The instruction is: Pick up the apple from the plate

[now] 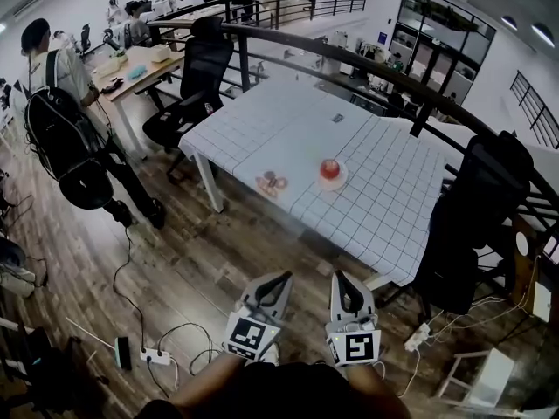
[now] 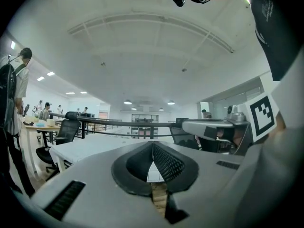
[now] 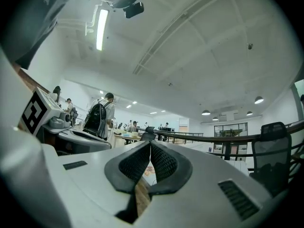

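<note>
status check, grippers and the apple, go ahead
Left gripper and right gripper both shut, empty, short of the table. Apple on its plate, untouched. Pinkish items lie left of it, off the path.

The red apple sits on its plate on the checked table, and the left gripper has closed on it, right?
Not quite. The apple does sit on its plate on the checked table, but the left gripper has not closed on it. The head view shows it short of the table, over the floor, beside the right gripper, its jaws shut on nothing.
</note>
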The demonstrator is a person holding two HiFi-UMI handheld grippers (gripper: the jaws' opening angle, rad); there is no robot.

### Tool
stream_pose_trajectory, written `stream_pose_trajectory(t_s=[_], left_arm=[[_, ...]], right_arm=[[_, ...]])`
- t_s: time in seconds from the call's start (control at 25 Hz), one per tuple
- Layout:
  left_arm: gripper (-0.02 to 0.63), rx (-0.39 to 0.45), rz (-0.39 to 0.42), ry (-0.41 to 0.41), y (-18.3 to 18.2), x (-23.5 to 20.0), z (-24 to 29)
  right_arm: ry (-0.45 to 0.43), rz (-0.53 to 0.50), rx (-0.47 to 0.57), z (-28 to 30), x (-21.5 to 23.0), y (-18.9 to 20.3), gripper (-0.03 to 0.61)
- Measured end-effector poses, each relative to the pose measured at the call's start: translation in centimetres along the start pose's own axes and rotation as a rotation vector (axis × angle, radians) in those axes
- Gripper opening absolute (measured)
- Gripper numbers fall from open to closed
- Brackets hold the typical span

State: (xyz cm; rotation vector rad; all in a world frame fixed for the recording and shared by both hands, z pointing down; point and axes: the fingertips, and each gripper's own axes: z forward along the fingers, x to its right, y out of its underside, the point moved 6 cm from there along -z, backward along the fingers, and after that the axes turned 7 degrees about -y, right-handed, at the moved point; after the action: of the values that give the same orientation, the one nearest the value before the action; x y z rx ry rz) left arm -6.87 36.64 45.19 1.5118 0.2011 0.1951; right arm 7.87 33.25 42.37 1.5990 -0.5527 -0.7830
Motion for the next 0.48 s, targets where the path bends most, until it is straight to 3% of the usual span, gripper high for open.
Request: stream_pose_trajectory(t_s=[0.48], left_arm=[[0.023, -0.032, 0.001, 0.034, 1.0, -1.6, 3.0]], right_arm=[[0.016, 0.014, -0.029, 3.2, 1.6, 1.7, 0.023]])
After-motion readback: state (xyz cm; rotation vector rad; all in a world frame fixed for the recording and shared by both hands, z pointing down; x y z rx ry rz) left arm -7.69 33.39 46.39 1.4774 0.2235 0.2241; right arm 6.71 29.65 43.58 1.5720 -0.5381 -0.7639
